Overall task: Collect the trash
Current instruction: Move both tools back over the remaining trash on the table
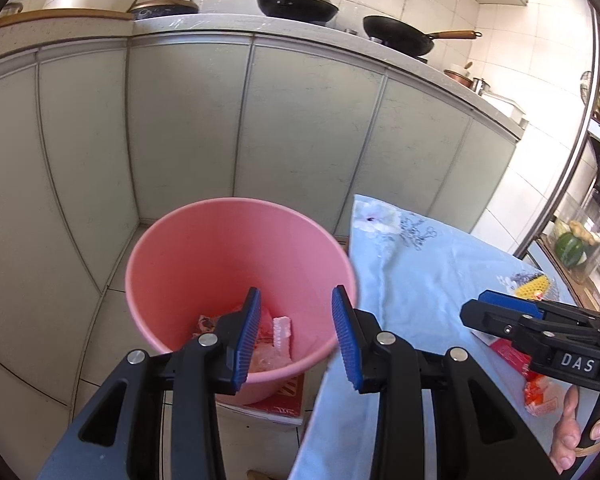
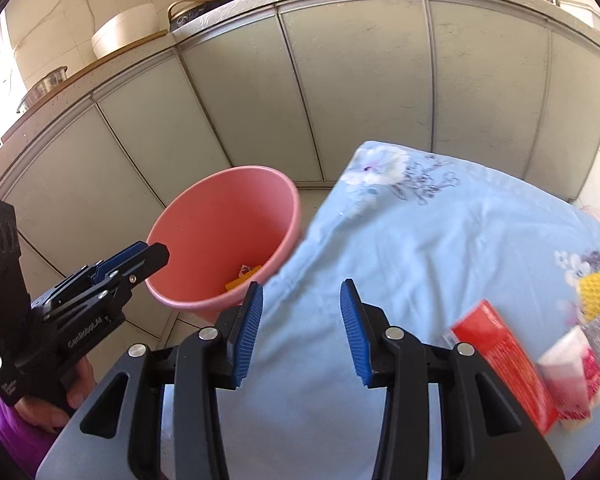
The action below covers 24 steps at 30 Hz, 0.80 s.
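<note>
A pink bucket (image 1: pixel 220 248) stands on the floor beside a table draped in a light-blue floral cloth (image 1: pixel 420 280). Crumpled wrappers and a white foam piece (image 1: pixel 280 332) lie at its bottom. My left gripper (image 1: pixel 297 292) hangs open over the bucket mouth with nothing between its blue pads. My right gripper (image 2: pixel 301 286) is open and empty above the cloth (image 2: pixel 440 240), near the bucket (image 2: pixel 220 220). On the cloth to its right lie a red box (image 2: pixel 500 356), a pink-and-white cup (image 2: pixel 572 372) and a yellow mesh piece (image 2: pixel 598 288). An orange-and-white wrapper (image 1: pixel 540 394) lies beside the person's hand.
Grey-green cabinet doors (image 1: pixel 180 120) run behind the bucket, under a counter with black pans (image 1: pixel 296 2). A red-and-white box (image 1: pixel 284 400) sits under the bucket. A shelf with vegetables (image 1: pixel 572 248) stands at the far right. The left gripper (image 2: pixel 158 252) points at the bucket rim.
</note>
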### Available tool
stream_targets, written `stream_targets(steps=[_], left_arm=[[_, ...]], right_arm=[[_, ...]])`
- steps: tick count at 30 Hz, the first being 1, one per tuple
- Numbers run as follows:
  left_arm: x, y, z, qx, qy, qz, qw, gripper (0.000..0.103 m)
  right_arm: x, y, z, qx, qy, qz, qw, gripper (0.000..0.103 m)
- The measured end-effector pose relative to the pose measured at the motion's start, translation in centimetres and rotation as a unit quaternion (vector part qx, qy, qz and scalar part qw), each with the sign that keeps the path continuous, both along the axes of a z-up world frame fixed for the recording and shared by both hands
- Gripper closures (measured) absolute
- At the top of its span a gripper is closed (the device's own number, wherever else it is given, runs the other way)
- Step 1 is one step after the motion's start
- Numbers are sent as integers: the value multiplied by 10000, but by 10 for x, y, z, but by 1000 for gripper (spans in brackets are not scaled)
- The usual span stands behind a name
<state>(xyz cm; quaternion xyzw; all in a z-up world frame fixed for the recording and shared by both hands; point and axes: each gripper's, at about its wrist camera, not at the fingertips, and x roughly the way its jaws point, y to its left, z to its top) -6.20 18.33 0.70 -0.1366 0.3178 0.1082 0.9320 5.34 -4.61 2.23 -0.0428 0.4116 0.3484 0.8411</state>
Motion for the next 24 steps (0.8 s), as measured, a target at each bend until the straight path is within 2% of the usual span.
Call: stream_targets(steps=[9, 11, 12, 13, 15, 19, 24], left_arm=[[-2, -46, 11, 13, -67, -746, 9972, 66], [-2, -57, 14, 0, -103, -940, 9955, 60], [-2, -62, 15, 2, -122, -1019, 9947, 59], [-2, -69, 16, 3, -128, -1128, 9935, 59], [-1, -80, 16, -22, -113, -1294, 9915, 59], [2, -107, 16, -80, -34, -1736, 9848, 59], [7, -144, 14, -170, 72, -2442, 9695, 59]], right_arm=[[-30, -79, 13, -137, -270, -526, 9982, 62], [-36, -101, 14, -151, -298, -681, 9971, 62], [-37, -109, 14, -150, -304, -741, 9967, 60], [-39, -119, 13, -144, -311, -835, 9959, 54], [-41, -142, 10, -103, -272, -1056, 9940, 52], [-43, -180, -1, -48, -114, -1475, 9890, 52], [-49, -214, -17, -28, 45, -1853, 9827, 52]])
